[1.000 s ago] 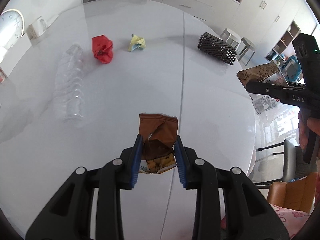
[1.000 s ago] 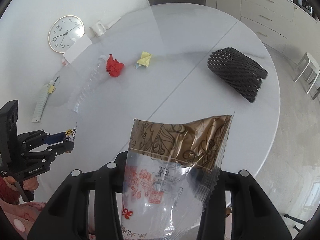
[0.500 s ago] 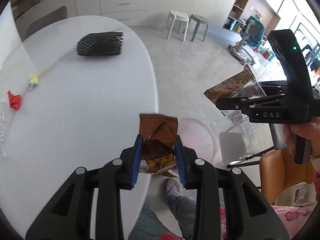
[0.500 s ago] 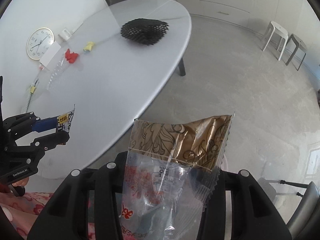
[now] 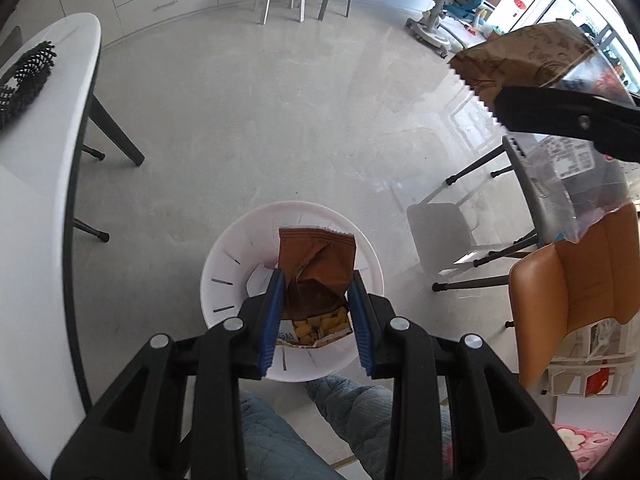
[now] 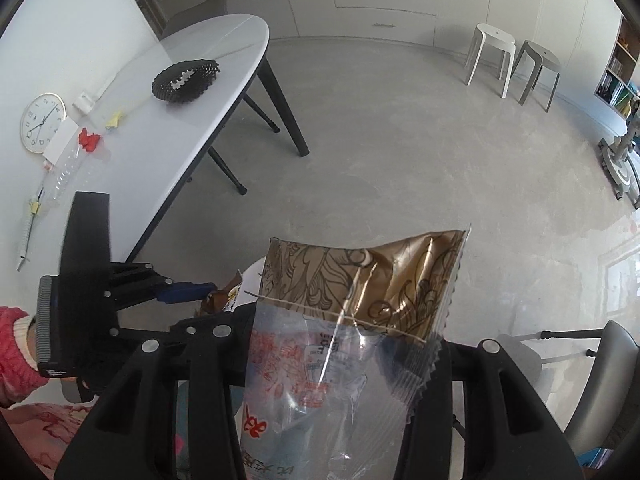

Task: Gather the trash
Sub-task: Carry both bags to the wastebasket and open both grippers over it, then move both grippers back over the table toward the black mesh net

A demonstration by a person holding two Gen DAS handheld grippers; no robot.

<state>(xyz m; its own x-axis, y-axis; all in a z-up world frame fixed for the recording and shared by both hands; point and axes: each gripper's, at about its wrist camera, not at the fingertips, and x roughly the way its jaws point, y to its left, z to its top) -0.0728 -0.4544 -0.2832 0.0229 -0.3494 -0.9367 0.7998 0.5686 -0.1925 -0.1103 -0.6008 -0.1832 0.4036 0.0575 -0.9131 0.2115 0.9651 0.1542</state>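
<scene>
My left gripper (image 5: 316,320) is shut on a torn brown snack bag (image 5: 318,276) and holds it right above a white trash bin (image 5: 228,264) on the floor. My right gripper (image 6: 340,364) is shut on a clear and gold plastic wrapper (image 6: 360,312); it shows in the left wrist view (image 5: 520,56) at the upper right, off to the side of the bin. On the white table (image 6: 192,120) lie a red crumpled wrapper (image 6: 89,141), a yellow scrap (image 6: 114,119), a clear bottle (image 6: 68,168) and a black foam net (image 6: 185,79).
An orange chair (image 5: 572,296) and a grey chair (image 5: 532,196) stand right of the bin. The table's edge (image 5: 72,184) and its dark legs are at the left. Two stools (image 6: 512,60) stand far across the grey floor. A knee in blue trousers (image 5: 348,404) is below the bin.
Both grippers have swung away from the table toward the floor. The left one now holds the snack bag over the white bin; the right one has come closer beside it.
</scene>
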